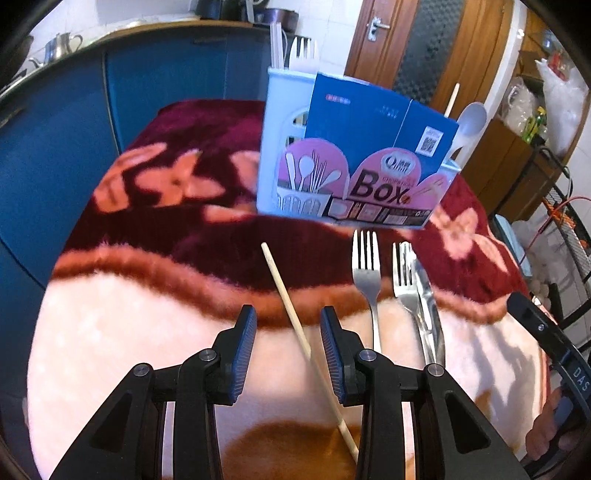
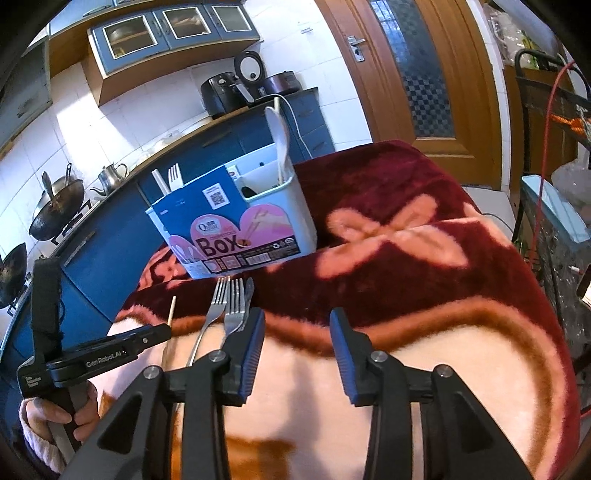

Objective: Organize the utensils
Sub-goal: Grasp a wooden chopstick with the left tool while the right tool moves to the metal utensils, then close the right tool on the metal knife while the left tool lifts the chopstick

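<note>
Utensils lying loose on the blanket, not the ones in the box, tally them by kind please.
Forks: 2
Knife: 1
Wooden chopstick: 1
Total: 4

A kitchen with white-tiled walls [image 2: 122,122] and a run of blue base cabinets [image 1: 55,147] under a wooden-edged counter. Blue glass-fronted wall cupboards [image 2: 173,33] hang above. On the counter stand a black air fryer [image 2: 221,92], a steel kettle [image 2: 110,175] and a dark wok [image 2: 55,206]. A brown wooden door [image 2: 424,74] — patterned glass panel, metal handle — closes the far side; a black wire rack [image 1: 569,229] stands beside it.
</note>
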The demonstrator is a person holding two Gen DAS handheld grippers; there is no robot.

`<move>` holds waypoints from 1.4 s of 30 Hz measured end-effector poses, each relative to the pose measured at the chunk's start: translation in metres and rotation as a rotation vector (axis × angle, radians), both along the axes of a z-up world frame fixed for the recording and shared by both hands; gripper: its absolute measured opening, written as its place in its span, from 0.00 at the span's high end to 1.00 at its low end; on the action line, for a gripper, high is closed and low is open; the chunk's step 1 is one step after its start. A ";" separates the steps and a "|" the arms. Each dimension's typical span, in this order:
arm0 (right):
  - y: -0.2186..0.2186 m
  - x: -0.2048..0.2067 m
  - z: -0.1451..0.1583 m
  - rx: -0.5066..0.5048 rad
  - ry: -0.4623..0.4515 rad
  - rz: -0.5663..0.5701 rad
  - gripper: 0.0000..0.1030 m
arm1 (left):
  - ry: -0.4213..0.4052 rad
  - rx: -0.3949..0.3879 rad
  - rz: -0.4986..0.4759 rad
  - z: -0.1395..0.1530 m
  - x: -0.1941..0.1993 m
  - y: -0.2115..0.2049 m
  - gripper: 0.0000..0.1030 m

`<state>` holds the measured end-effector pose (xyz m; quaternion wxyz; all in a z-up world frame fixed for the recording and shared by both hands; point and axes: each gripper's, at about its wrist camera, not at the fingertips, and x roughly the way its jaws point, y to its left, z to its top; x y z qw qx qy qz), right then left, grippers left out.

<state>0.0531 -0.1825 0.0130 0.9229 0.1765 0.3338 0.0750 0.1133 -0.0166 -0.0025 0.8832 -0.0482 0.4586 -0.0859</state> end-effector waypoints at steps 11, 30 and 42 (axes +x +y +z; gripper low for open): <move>-0.011 0.001 -0.010 0.021 0.021 -0.010 0.60 | 0.058 -0.011 0.014 -0.008 0.013 0.000 0.74; 0.010 0.005 -0.004 -0.022 0.037 0.029 0.60 | 0.054 -0.199 0.045 -0.008 0.010 0.030 0.96; 0.035 0.015 -0.006 -0.038 0.092 0.087 0.60 | -0.103 -0.287 0.072 0.016 -0.009 0.052 0.96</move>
